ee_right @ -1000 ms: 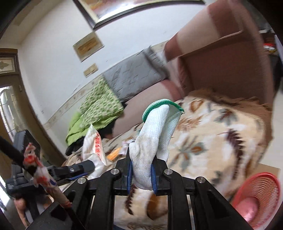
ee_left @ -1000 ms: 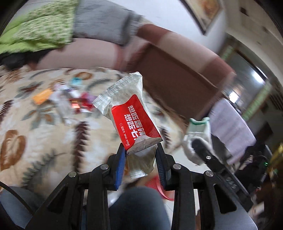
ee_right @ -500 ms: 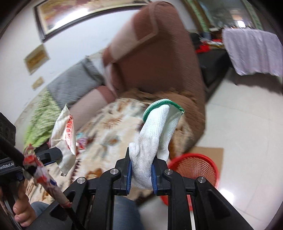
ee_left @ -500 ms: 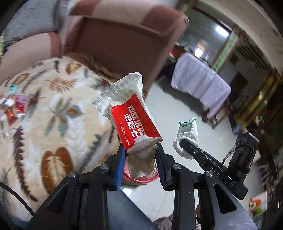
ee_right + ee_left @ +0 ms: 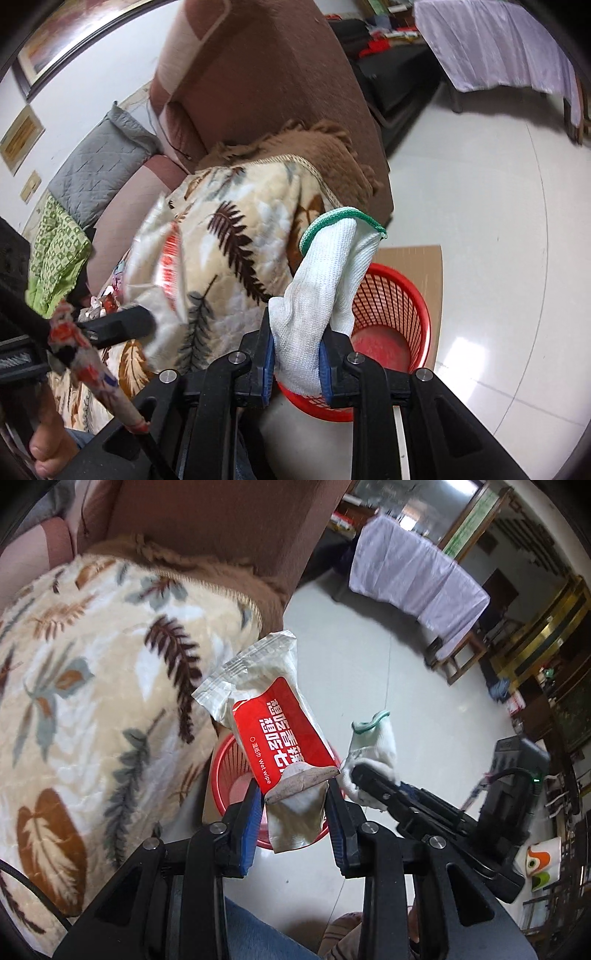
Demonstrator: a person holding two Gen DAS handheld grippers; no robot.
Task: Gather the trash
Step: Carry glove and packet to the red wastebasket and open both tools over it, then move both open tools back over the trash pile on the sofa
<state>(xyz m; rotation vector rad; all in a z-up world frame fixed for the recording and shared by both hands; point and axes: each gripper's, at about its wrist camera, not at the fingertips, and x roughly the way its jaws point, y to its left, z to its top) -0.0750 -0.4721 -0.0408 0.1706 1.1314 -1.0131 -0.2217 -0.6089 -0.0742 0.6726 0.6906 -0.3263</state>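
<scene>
Above the red basket [image 5: 399, 314] on the floor, left gripper [image 5: 291, 805] fingers pinching a wet wipe packet [image 5: 273, 720], right gripper [image 5: 295, 354] fingers pinching a white glove [image 5: 325, 288]

Cream leaf-print fleece blanket [image 5: 92, 686] draped over brown upholstered sofa [image 5: 266, 85]; grey quilted cushion [image 5: 99, 173] and green patterned cloth [image 5: 55, 240] further back. Lilac cloth-covered table [image 5: 413, 572] on pale tiled floor [image 5: 480, 192].

Both wrist views above red basket [image 5: 236, 775]
</scene>
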